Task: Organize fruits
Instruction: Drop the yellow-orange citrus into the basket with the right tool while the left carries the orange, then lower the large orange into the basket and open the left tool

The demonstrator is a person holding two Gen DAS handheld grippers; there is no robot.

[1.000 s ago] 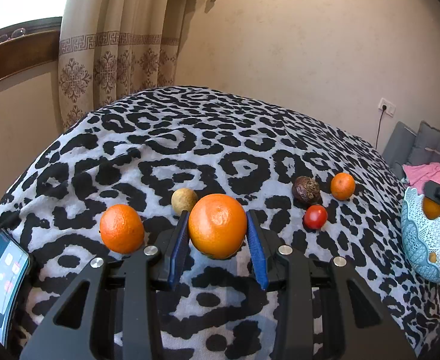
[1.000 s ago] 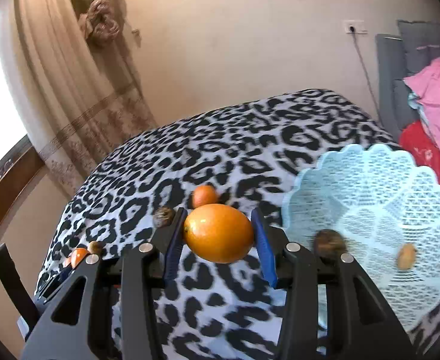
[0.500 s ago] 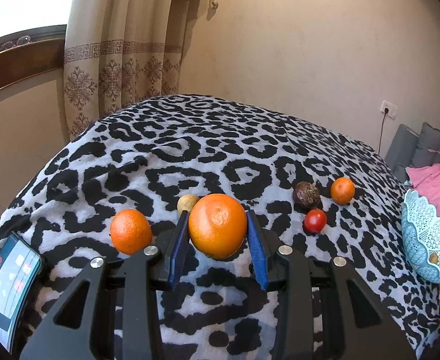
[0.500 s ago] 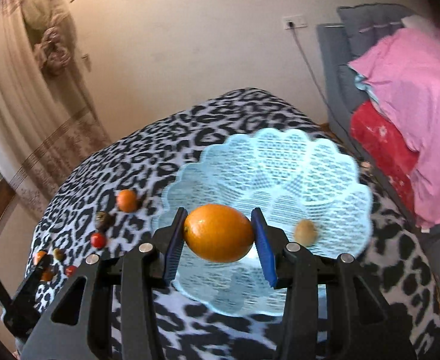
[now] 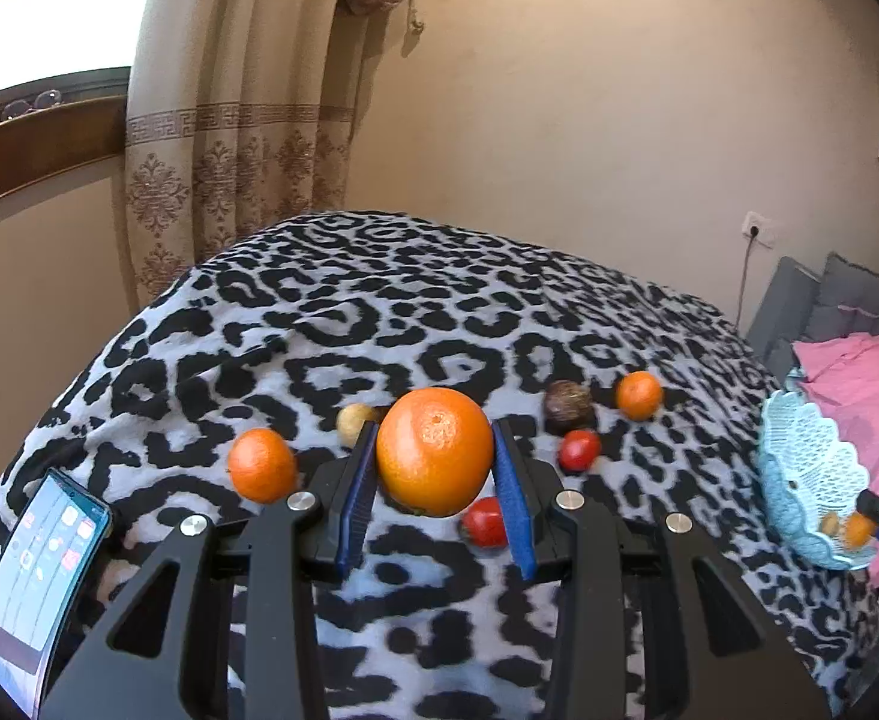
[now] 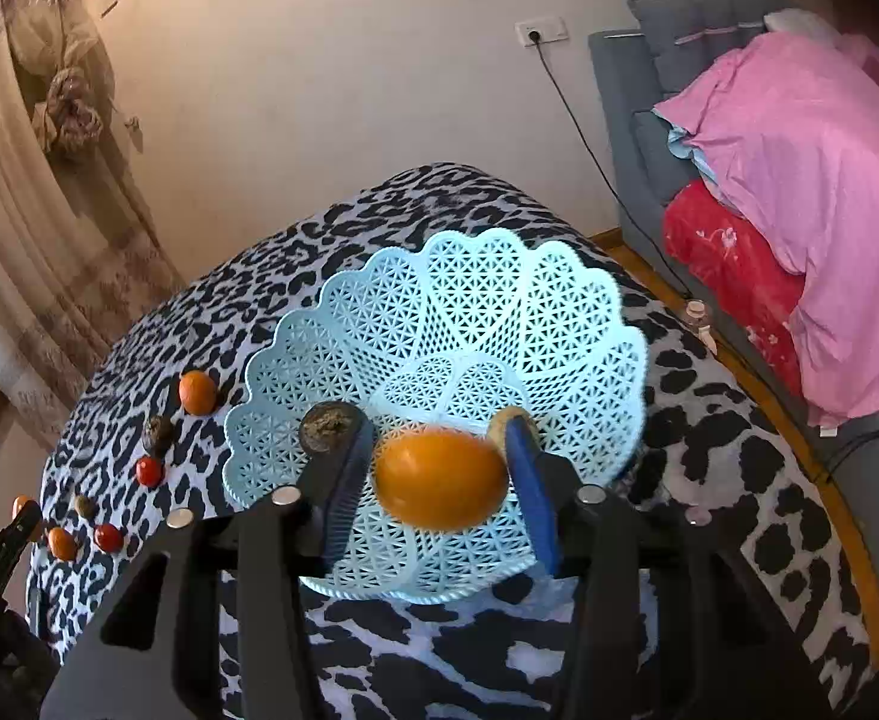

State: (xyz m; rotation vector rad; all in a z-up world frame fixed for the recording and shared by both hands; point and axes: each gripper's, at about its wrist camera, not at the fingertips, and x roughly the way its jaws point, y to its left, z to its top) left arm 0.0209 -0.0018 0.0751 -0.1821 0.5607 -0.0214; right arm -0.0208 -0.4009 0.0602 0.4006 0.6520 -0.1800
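Observation:
My left gripper (image 5: 434, 468) is shut on a large orange (image 5: 434, 450) and holds it above the leopard-print table. On the table lie a smaller orange (image 5: 261, 465), a pale round fruit (image 5: 352, 420), two red tomatoes (image 5: 579, 450) (image 5: 484, 521), a dark passion fruit (image 5: 568, 405) and a tangerine (image 5: 638, 395). My right gripper (image 6: 439, 480) has opened around an orange fruit (image 6: 441, 477) over the light blue lattice basket (image 6: 439, 324); small gaps show beside the fruit. A dark fruit (image 6: 328, 427) and a pale fruit (image 6: 502, 420) lie in the basket.
A phone (image 5: 37, 570) stands at the table's left edge. The basket shows at the right in the left wrist view (image 5: 811, 468). A grey sofa with pink and red bedding (image 6: 799, 180) stands beyond the table. A curtain (image 5: 229, 120) hangs behind.
My left gripper has lifted the large orange higher, and a second tomato now shows beneath it. My right gripper moved lower over the basket and its jaws spread apart around the orange fruit.

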